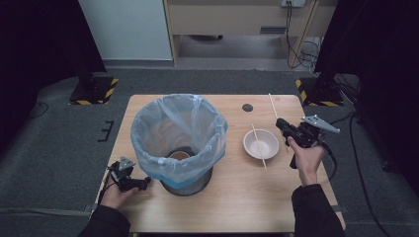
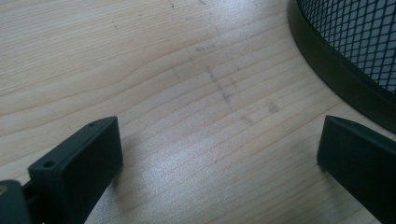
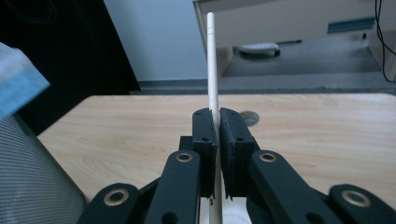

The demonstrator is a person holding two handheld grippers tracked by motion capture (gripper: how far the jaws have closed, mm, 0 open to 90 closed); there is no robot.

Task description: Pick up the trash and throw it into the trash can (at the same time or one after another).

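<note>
My right gripper (image 1: 282, 125) is at the table's right side, just right of a white bowl (image 1: 261, 143), and is shut on a thin wooden chopstick (image 1: 272, 104). In the right gripper view the two jaws pinch that chopstick (image 3: 212, 60), which rises straight above the gripper (image 3: 218, 116). A second chopstick (image 1: 259, 146) lies across the bowl. My left gripper (image 1: 143, 183) rests low at the front left, beside the foot of a mesh waste bin (image 1: 179, 140) lined with a blue bag. Its jaws (image 2: 219, 158) stand wide apart over bare wood with nothing between them.
The bin's black base (image 2: 336, 70) curves close to the left gripper's right jaw. A round brown thing (image 1: 179, 155) lies at the bottom of the bin. A small dark round mark (image 1: 247, 107) sits on the table behind the bowl. The wooden table (image 1: 247, 192) ends near the person's sleeves.
</note>
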